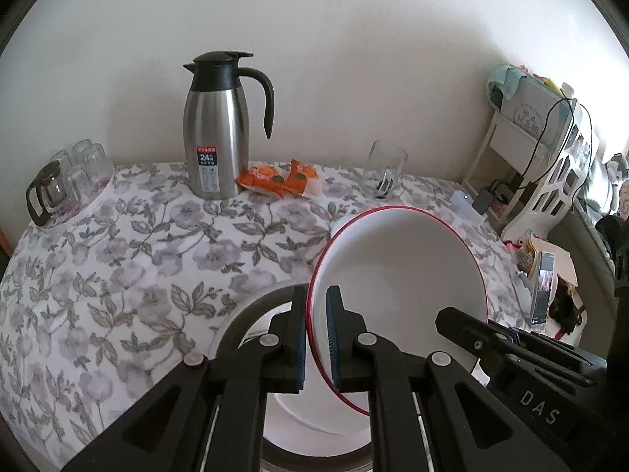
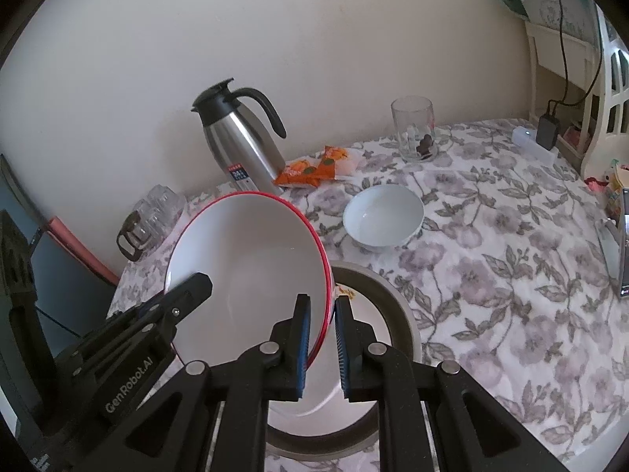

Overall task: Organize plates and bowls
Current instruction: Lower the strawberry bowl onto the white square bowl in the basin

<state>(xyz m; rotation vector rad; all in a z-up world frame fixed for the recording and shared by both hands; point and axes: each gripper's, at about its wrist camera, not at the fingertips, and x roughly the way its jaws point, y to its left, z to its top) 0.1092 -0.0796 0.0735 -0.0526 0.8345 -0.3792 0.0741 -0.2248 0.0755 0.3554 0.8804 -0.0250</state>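
Both views are fisheye, each looking forward and steeply down along its own gripper's fingers, close above the table (image 1: 118,244). The left wrist view faces the wall from the bowl's (image 1: 397,267) left rim; the right wrist view looks from its right rim. Both share the bowl, the plate (image 2: 397,310) beneath, the jug (image 1: 216,133), the glass (image 2: 412,129) and the snack packets (image 1: 279,179).

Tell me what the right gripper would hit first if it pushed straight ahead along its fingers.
Probably the grey-rimmed plate lying just below and ahead. The right gripper is clamped on the red-rimmed bowl, which would likely touch that plate first. The small white bowl sits farther on; depth is unclear.
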